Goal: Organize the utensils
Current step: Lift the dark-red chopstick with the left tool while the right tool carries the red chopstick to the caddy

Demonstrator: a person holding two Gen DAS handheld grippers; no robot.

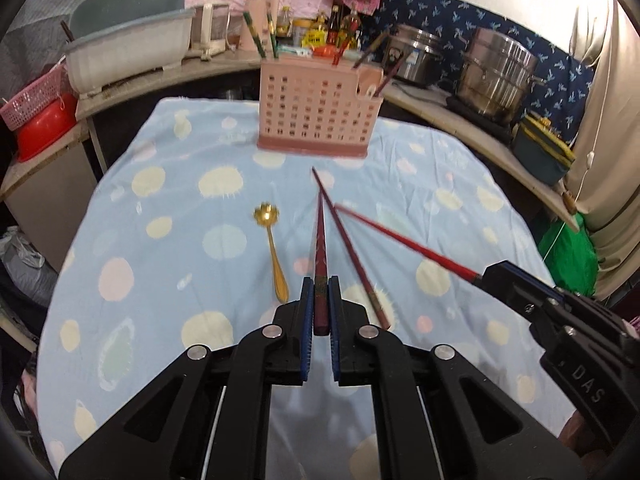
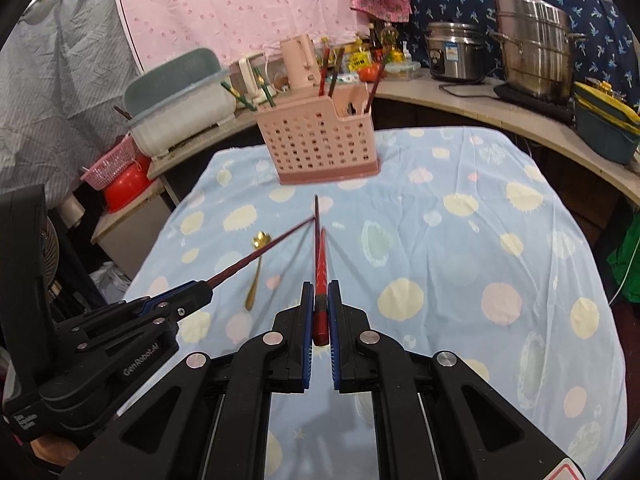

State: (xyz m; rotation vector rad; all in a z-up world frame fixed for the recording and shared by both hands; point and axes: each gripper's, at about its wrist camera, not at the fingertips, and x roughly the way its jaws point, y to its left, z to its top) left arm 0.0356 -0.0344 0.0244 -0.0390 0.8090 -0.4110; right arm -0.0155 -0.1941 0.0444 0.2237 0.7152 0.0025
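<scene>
My left gripper [image 1: 319, 286] is shut on a dark red chopstick [image 1: 320, 248] that points at the pink utensil holder [image 1: 316, 114]. My right gripper [image 2: 320, 290] is shut on a bright red chopstick [image 2: 321, 264]; it also shows at the right of the left wrist view [image 1: 400, 240]. Another dark red chopstick [image 1: 348, 240] lies on the tablecloth beside the left gripper. A gold spoon [image 1: 274, 252] lies on the cloth to its left, also in the right wrist view [image 2: 256, 272]. The holder [image 2: 320, 144] holds several chopsticks.
The table has a light blue spotted cloth [image 1: 180, 240]. Behind it a counter carries a grey tub [image 1: 128, 52], bottles, a rice cooker [image 2: 456, 52] and a steel pot [image 2: 536, 48]. A red basin and pink basket [image 1: 40, 116] sit at the left.
</scene>
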